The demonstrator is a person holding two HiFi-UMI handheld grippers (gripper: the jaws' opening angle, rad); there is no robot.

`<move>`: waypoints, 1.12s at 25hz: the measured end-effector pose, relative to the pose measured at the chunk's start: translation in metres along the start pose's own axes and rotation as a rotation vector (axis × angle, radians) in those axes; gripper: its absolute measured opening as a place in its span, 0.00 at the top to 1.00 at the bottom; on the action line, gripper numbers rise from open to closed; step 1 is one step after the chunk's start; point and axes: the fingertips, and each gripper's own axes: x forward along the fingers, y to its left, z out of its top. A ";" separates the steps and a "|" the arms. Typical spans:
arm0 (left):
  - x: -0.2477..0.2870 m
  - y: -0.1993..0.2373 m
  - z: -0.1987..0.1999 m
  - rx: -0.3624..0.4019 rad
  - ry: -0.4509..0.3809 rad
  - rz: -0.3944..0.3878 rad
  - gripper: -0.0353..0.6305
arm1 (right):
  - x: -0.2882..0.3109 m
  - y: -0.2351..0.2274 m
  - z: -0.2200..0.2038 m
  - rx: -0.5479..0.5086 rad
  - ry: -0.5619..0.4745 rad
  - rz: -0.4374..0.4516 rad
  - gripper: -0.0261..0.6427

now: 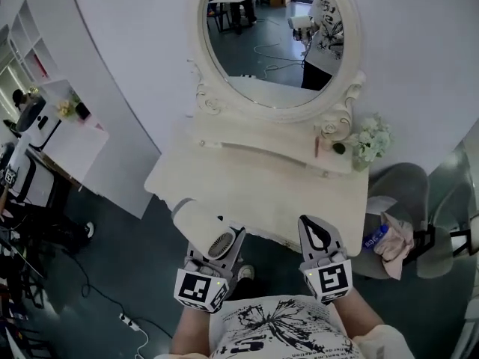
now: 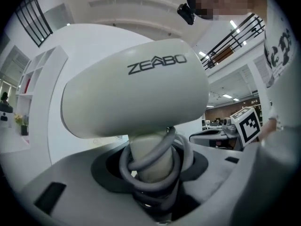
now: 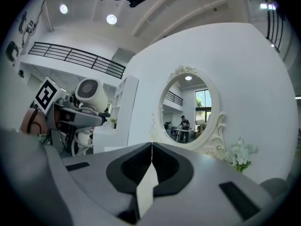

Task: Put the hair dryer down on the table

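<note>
Left gripper (image 1: pixel 221 239) sits at 7 o'clock in the head view, its jaws partly spread and clamped on the handle of the white hair dryer (image 1: pixel 196 223) — the grey cord (image 2: pixel 155 160) is coiled round that handle between the jaws. The barrel stands above the jaws with the nozzle toward 10 o'clock, at the front-left corner of the dressing table (image 1: pixel 262 185), held in the air and not resting on the top. Right gripper (image 1: pixel 314 229) sits at 5 o'clock, jaws pressed together, nothing in them. Oval mirror (image 1: pixel 273 36) at 12 o'clock — flowers (image 1: pixel 372 140) at 2 o'clock.
</note>
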 end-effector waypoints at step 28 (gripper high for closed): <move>0.204 0.121 -0.184 0.036 0.518 -0.425 0.60 | 0.183 -0.032 -0.108 0.217 0.282 -0.203 0.94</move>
